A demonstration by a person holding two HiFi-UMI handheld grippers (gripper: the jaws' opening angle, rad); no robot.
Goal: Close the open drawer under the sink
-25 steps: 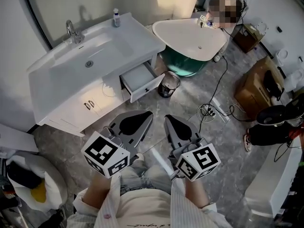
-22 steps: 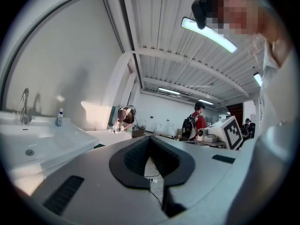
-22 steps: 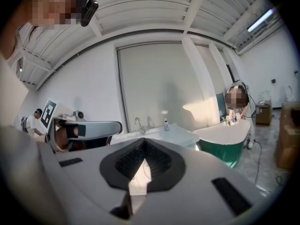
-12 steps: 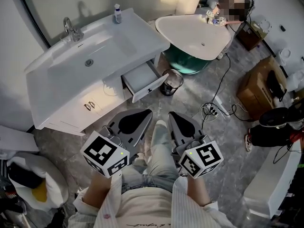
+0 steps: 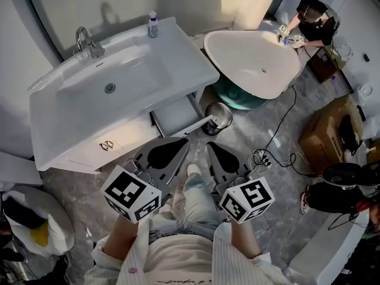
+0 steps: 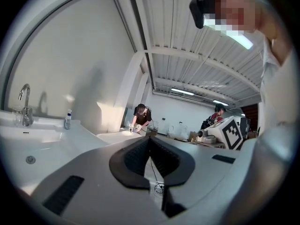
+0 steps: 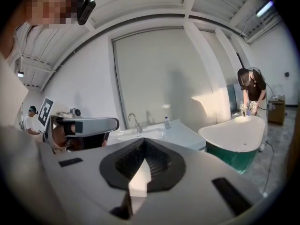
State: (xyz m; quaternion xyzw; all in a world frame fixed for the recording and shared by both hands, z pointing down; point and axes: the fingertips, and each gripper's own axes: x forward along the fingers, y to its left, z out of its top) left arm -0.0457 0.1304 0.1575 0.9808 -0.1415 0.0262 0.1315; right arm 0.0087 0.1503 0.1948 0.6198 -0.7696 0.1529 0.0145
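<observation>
Sink (image 5: 172, 61): a white basin and counter on a vanity fill the upper left of the head view and reach the centre of the frame.
Bathtub (image 5: 237, 52): white inside and green outside, it sits upper right of centre, just beside the sink's right end.
Cardboard box (image 5: 326, 136): brown, on the grey floor at the right edge.
Drawer (image 5: 178, 114): white, it stands pulled out from under the sink's right part at the centre of the frame, with its front panel toward the lower right.
Left gripper (image 5: 184, 141): lower centre-left, its tip points up toward the drawer and stays apart from it. In the left gripper view its jaws meet at the tips with nothing between them.
Right gripper (image 5: 209, 145): lower centre-right, just beside the left one. In the right gripper view its jaws meet at the tips and carry nothing.
Waste bin (image 5: 218, 116): round and dark, on the floor just right of the drawer front.
Faucet (image 5: 86, 40): chrome, at the sink's back edge, upper left.
Bottle (image 5: 153, 24): small, with a blue band, on the counter's back corner at top centre.
</observation>
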